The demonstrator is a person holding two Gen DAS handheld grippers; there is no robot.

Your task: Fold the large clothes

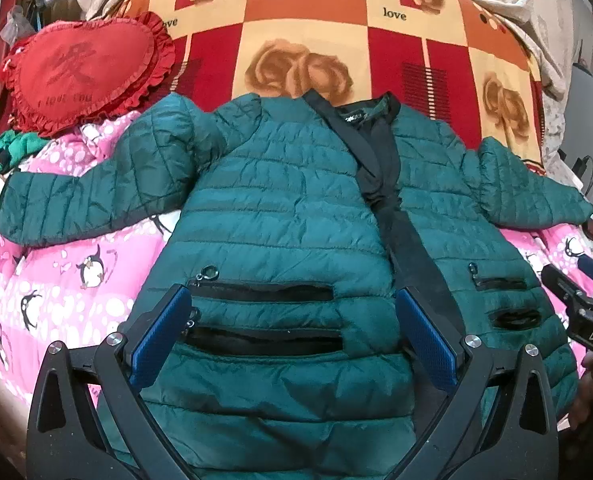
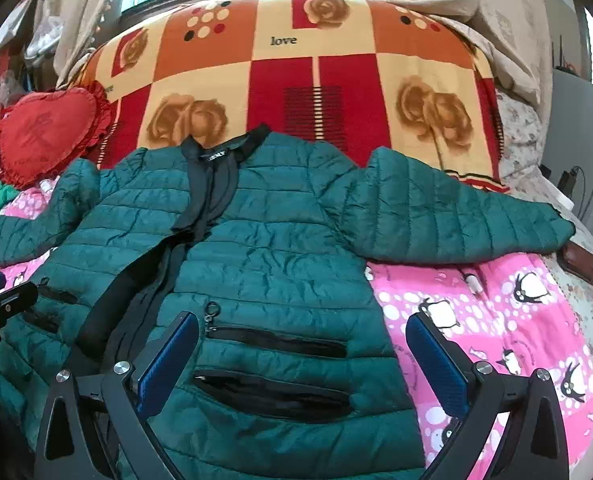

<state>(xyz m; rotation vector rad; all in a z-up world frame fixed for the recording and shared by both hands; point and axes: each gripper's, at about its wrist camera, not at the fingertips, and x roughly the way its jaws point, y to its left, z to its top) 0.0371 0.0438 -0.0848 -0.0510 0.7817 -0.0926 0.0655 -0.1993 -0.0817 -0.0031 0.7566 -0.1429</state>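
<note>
A dark green quilted jacket point(image 1: 288, 200) point(image 2: 264, 256) lies front up on the bed, both sleeves spread out sideways and a black placket running down its middle. My left gripper point(image 1: 292, 320) hovers open above the jacket's lower left front, over two black zip pockets point(image 1: 260, 316). My right gripper point(image 2: 302, 344) is open too, above the lower right front and its pockets point(image 2: 276, 364); its right finger point(image 2: 436, 360) is over the pink quilt. The right gripper point(image 1: 584, 300) shows at the right edge of the left wrist view. Nothing is held.
A pink penguin-print quilt point(image 1: 56, 272) point(image 2: 496, 320) lies under the jacket. Behind it spreads an orange and red rose blanket point(image 1: 316, 32) point(image 2: 296, 76). A red heart cushion point(image 1: 80, 72) point(image 2: 48, 132) sits at the far left, with green fabric point(image 1: 16, 144) beside it.
</note>
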